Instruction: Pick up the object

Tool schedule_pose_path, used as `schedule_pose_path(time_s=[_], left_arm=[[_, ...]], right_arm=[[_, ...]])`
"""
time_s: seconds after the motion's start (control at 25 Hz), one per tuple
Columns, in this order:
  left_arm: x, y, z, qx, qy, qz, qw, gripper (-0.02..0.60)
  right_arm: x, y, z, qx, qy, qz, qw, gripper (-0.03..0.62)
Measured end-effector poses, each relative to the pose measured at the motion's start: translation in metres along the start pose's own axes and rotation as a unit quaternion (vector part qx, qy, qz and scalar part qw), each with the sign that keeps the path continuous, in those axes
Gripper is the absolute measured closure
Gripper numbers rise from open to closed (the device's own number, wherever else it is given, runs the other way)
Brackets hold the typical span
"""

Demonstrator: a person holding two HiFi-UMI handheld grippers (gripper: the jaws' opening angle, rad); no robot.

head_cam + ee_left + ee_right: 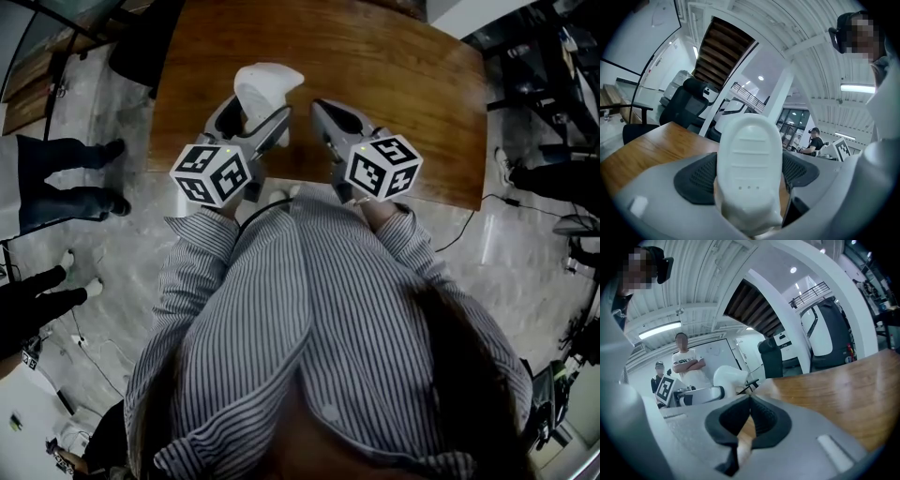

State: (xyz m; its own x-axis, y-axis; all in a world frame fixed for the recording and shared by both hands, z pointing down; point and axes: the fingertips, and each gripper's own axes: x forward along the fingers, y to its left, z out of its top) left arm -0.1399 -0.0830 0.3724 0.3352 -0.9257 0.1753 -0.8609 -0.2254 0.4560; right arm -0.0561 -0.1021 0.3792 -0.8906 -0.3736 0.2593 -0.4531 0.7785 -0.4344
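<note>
A white moulded object [267,84] with shallow ridges on its face is lifted over the near part of the brown wooden table [394,75]. My left gripper [251,120] is shut on the white object, one finger on each side of its lower end. In the left gripper view the object [749,159] fills the gap between the dark pads [696,180]. My right gripper [326,111] hovers just to the right of it, shut, with nothing held. In the right gripper view its pads [764,420] meet at the tips, and the white object [729,376] shows to the left.
The table's near edge [309,180] runs just under both grippers. People's legs [56,178] stand on the floor at the left. A cable [459,234] trails off the table's right corner. A black office chair [686,105] stands beyond the table, and bystanders [684,359] watch.
</note>
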Motion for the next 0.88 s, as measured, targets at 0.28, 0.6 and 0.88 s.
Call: schedule_pose_path(time_s=[0.28, 0.6, 0.88], left_arm=[[0.0021, 0.0011, -0.0017, -0.003, 0.002, 0.001, 1.0, 0.143], [0.0029, -0.0015, -0.0018, -0.004, 0.004, -0.007, 1.0, 0.143], [0.0024, -0.0029, -0.0051, 0.0, 0.014, -0.011, 0.9998, 0.143]], right_arm=[[0.0013, 0.0026, -0.0046, -0.019, 0.014, 0.006, 1.0, 0.592], [-0.0022, 0.0032, -0.0056, -0.018, 0.017, 0.005, 1.0, 0.592], [-0.0017, 0.0058, -0.0094, -0.016, 0.023, 0.006, 1.0, 0.592]])
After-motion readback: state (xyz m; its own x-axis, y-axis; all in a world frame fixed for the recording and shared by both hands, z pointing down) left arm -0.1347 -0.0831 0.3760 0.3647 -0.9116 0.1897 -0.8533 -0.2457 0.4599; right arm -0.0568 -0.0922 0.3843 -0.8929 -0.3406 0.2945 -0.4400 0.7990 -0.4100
